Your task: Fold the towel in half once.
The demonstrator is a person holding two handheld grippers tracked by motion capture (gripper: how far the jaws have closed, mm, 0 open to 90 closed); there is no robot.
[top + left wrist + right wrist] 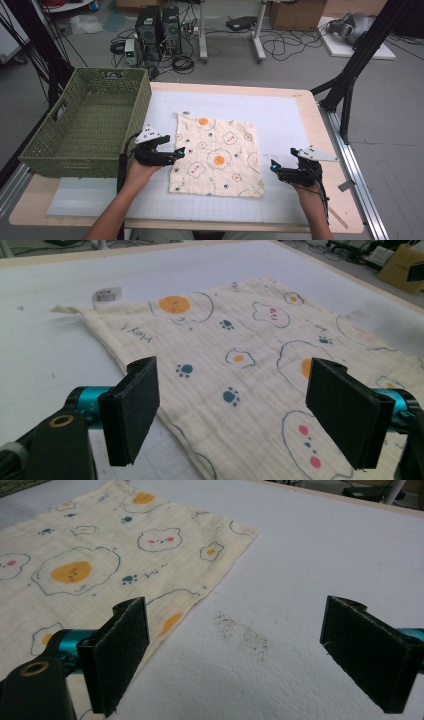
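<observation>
Approach step, judging by the poses: cloth [216, 154] flat on tabletop [280, 117], between both claws. Left claw [178, 152] gaping over its near-left edge; right claw [272, 166] gaping just beside the right edge. Next, probably: lower, pinch edges.

Place: a robotics lab or recording room.
Floor at 12 o'clock: computer towers [159, 30], tangled cables [285, 46], cardboard boxes [296, 14].
Edges at 3 and 9 o'clock: black rig struts [361, 55].
Bench: gridded white mat [280, 120].
</observation>
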